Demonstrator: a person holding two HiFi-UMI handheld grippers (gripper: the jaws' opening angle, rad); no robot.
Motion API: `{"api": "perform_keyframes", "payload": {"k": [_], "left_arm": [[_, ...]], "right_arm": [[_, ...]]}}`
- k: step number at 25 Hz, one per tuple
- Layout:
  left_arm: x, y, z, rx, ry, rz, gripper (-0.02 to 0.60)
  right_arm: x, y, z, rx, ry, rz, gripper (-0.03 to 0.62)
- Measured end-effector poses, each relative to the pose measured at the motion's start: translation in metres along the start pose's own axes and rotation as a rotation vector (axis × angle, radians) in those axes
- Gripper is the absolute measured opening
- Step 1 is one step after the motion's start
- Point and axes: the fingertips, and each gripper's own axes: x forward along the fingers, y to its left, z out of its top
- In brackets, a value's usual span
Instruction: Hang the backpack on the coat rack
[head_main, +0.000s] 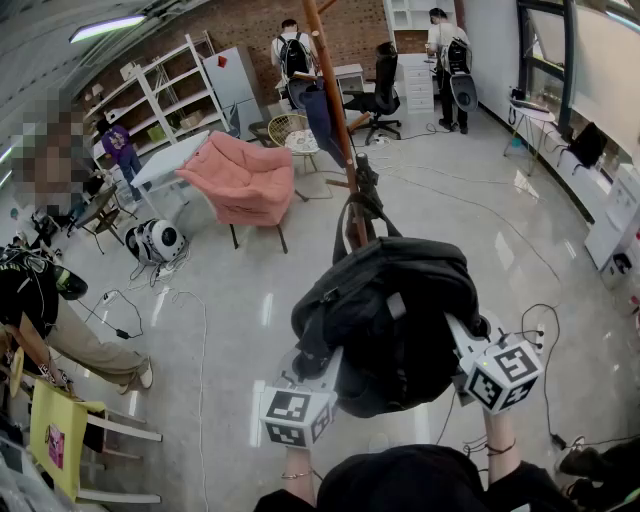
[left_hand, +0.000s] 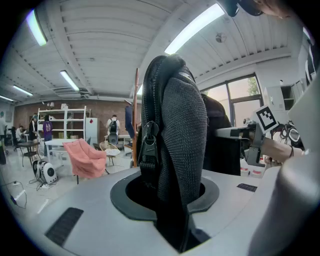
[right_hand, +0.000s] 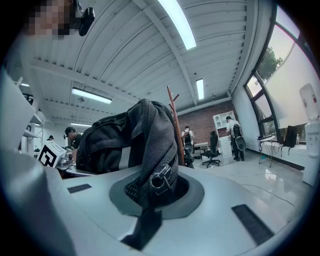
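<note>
The black mesh-cloth backpack (head_main: 390, 310) looks matt and coarsely woven, and its zip pull (right_hand: 159, 181) is dull metal. Behind the backpack, the brown coat rack pole (head_main: 330, 90) looks like smooth wood. Beneath the backpack, the pale floor (head_main: 230, 300) is glossy.
</note>
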Motion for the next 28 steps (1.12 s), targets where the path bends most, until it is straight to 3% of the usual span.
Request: {"api": "perform_keyframes", "payload": {"k": [20, 28], "left_arm": [[0.011, -0.007, 0.003, 0.010, -0.014, 0.038, 0.124], [0.046, -0.001, 0.004, -0.014, 0.027, 0.058, 0.124]], "right_arm": [[0.007, -0.017, 0.002, -0.006, -0.018, 0.048, 0.026], [0.036, -0.046, -0.001, 0.032, 0.014, 0.063, 0.028]]}}
